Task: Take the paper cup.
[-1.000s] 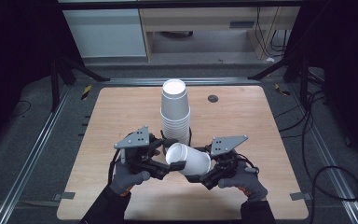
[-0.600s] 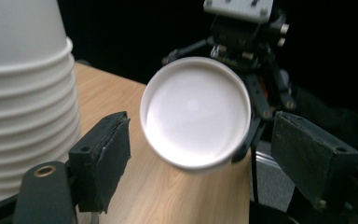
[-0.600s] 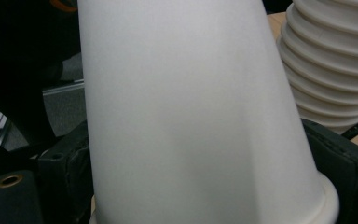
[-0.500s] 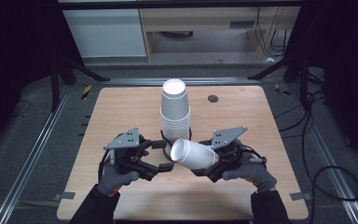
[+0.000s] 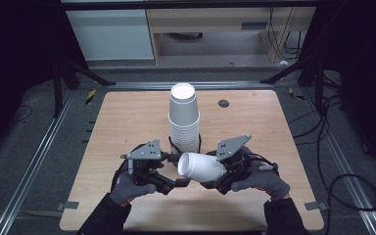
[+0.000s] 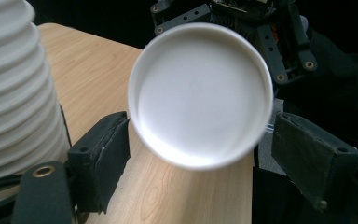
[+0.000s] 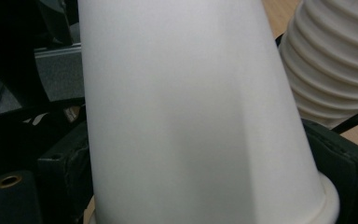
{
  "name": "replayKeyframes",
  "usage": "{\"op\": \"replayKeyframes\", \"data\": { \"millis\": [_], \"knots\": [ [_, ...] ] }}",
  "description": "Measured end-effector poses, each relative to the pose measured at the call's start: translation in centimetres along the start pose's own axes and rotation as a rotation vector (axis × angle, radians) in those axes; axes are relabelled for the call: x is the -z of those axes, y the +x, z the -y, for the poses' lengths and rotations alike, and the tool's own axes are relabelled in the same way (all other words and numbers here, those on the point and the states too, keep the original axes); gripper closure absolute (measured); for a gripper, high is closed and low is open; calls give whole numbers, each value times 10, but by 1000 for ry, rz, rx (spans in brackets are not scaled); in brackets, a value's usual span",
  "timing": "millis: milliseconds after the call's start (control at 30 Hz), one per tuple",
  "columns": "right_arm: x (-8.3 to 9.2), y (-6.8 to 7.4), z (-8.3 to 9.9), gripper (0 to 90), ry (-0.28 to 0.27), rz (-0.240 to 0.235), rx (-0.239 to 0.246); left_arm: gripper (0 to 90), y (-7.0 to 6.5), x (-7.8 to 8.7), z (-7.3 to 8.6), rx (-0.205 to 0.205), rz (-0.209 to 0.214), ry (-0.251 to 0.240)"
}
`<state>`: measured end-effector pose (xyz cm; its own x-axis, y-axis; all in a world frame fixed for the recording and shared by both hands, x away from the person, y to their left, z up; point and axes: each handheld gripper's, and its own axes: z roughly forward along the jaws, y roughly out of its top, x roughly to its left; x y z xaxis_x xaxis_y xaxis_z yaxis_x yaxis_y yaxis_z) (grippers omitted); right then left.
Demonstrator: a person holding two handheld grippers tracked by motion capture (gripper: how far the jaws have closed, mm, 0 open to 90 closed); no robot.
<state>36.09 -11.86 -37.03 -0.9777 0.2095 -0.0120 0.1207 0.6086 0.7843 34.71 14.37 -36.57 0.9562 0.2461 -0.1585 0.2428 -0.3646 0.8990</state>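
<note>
From the high view, my right claw (image 5: pixel 210 182) is clamped on a single white cup (image 5: pixel 200 167) lying on its side, base pointing to 9 o'clock at my left claw (image 5: pixel 176 169). Its rim end is hidden in my right claw. The tall cup stack (image 5: pixel 184 117) stands upside down at 12 o'clock from the cup, on the wooden table (image 5: pixel 127 117), with a small dark disc (image 5: pixel 223 103) off at 1 o'clock.

In the left gripper view, my jaws have just been opening and stand apart either side of the cup's round base (image 6: pixel 200 93), not pressing it. The stack (image 6: pixel 16 88) is cut off at 9 o'clock.

In the right gripper view, the cup wall (image 7: pixel 186 112) blocks most of the picture, jaws hugging both sides near the rim. The stack (image 7: pixel 335 60) sits at 2 o'clock.
</note>
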Motion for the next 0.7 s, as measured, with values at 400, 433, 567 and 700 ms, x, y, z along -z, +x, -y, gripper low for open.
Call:
{"op": "replayKeyframes", "data": {
  "millis": [400, 433, 567, 700],
  "knots": [
    [-11, 4, -7, 97, 44, -15, 29, 207, 2, -8, -1, 20, 12, 35],
    [-12, 4, -8, 97, 48, -14, 31, 209, 2, -8, -1, 21, 11, 36],
    [-14, 4, -8, 96, 57, -18, 31, 215, 3, -7, 0, 24, 13, 46],
    [-16, 4, -8, 92, 60, -23, 31, 226, 3, -6, 0, 23, 11, 49]
  ]
}}
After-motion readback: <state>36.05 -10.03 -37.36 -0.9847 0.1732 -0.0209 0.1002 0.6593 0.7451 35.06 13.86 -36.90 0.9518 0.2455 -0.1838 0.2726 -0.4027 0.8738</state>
